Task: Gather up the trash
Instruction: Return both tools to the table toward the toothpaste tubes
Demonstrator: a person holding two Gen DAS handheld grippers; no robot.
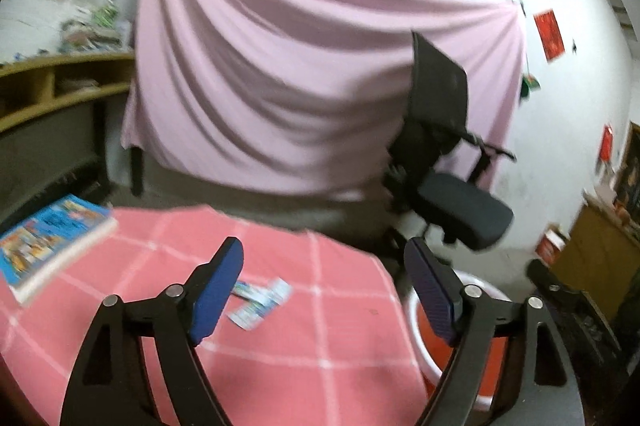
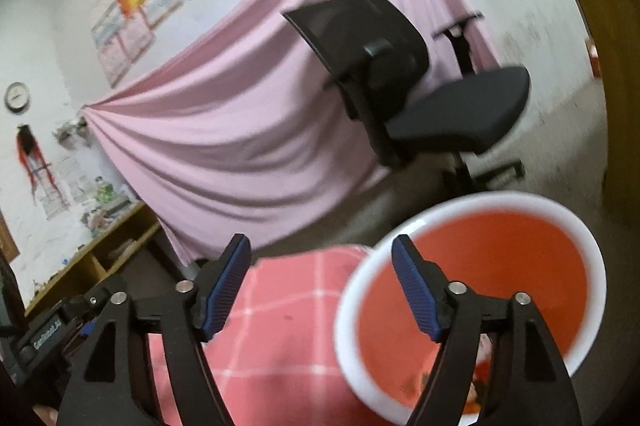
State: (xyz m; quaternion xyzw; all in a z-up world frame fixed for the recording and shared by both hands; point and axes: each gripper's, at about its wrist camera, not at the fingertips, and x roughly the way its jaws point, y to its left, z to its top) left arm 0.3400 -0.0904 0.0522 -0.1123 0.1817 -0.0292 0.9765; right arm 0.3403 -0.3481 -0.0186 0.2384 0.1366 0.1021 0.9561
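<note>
Left gripper (image 1: 324, 258): fingers spread wide, nothing between the pads; the blue-padded left finger (image 1: 218, 290) stands above the pink checked desk (image 1: 304, 342). Left of that finger, well apart, a blue-covered book (image 1: 52, 246) lies flat near the desk's far left edge; its cover print is too blurred to read. The task item, a crumpled blue-and-white wrapper (image 1: 260, 302), lies flat on the desk between the two fingers and beyond the left pad; its long axis runs diagonally, lower-left to upper-right; its lettering is illegible. Right of the desk edge, behind the right finger, a white-rimmed red bin (image 1: 472, 284) stands on the floor; beyond it, a black office chair (image 1: 444, 129) before a pink hung sheet (image 1: 280, 73).

Right gripper (image 2: 322, 258): fingers also wide and empty; the bin's rim (image 2: 596, 266) lies around and right of the right finger.
</note>
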